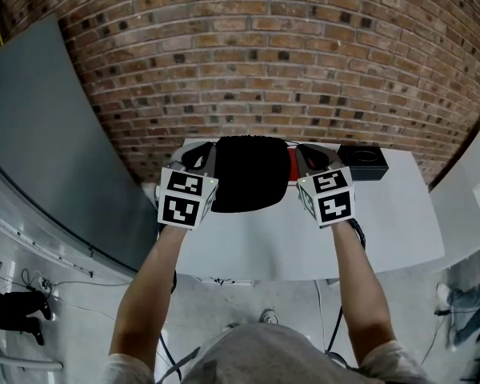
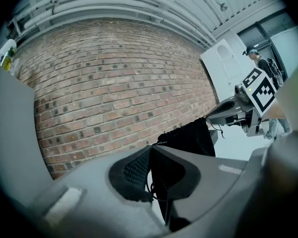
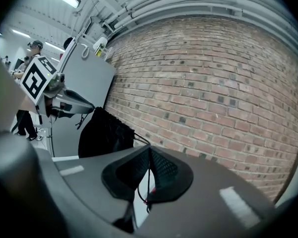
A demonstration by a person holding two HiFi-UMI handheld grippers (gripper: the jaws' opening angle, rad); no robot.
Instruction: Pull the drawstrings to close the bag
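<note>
A black drawstring bag [image 1: 252, 174] stands on the white table [image 1: 384, 230], its mouth toward the brick wall. My left gripper [image 1: 202, 157] is at the bag's left top corner and my right gripper [image 1: 304, 157] at its right top corner. In the left gripper view the jaws [image 2: 150, 150] are shut on a thin black drawstring [image 2: 152, 188], with the bag [image 2: 188, 138] just beyond. In the right gripper view the jaws [image 3: 149, 150] are likewise shut on a drawstring [image 3: 148, 178] that runs from the bag [image 3: 104, 133].
A black box [image 1: 362, 162] sits on the table right of the bag, with a red item [image 1: 292, 165] between them. A brick wall [image 1: 264, 54] rises right behind the table. A grey panel [image 1: 56, 150] stands at the left. A person stands far off [image 2: 260, 63].
</note>
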